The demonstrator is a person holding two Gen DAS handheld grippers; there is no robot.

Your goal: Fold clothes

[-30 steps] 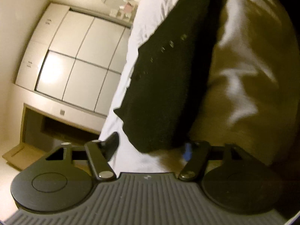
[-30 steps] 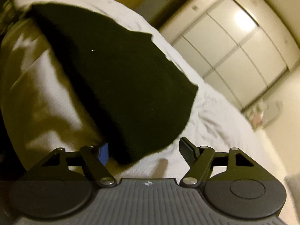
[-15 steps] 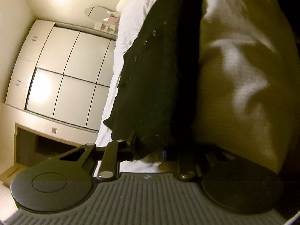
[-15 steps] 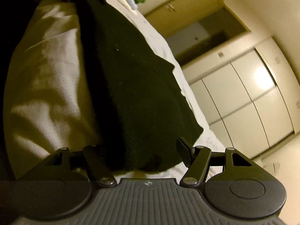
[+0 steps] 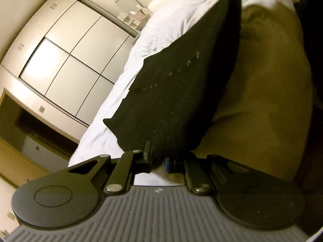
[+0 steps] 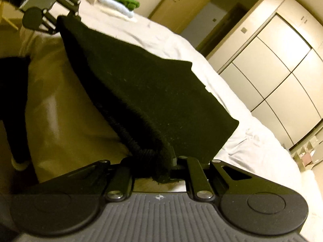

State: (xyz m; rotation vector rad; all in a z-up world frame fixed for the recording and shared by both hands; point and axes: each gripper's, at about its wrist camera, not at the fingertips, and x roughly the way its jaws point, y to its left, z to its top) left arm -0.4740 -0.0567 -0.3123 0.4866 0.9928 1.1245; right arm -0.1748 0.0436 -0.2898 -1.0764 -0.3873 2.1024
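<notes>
Over the bed, the 2 grippers, left gripper and right gripper, are pinching the black garment by thin edges, risking slippage.

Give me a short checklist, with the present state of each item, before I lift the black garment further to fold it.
1. Left gripper grips the black knitted garment: ok, its jaws have just closed on one corner.
2. Right gripper grips the other corner: ok, jaws just closed on the bunched ribbed edge.
3. Edge between the two grippers is taut: ok, it runs straight across in the right wrist view.
4. Far part of the garment lies flat on the white bed sheet: ok.
5. Folded green and white stack is out of the way: ok, far corner of bed.
6. Garment clear of the beige cloth beneath: cannot tell.
</notes>
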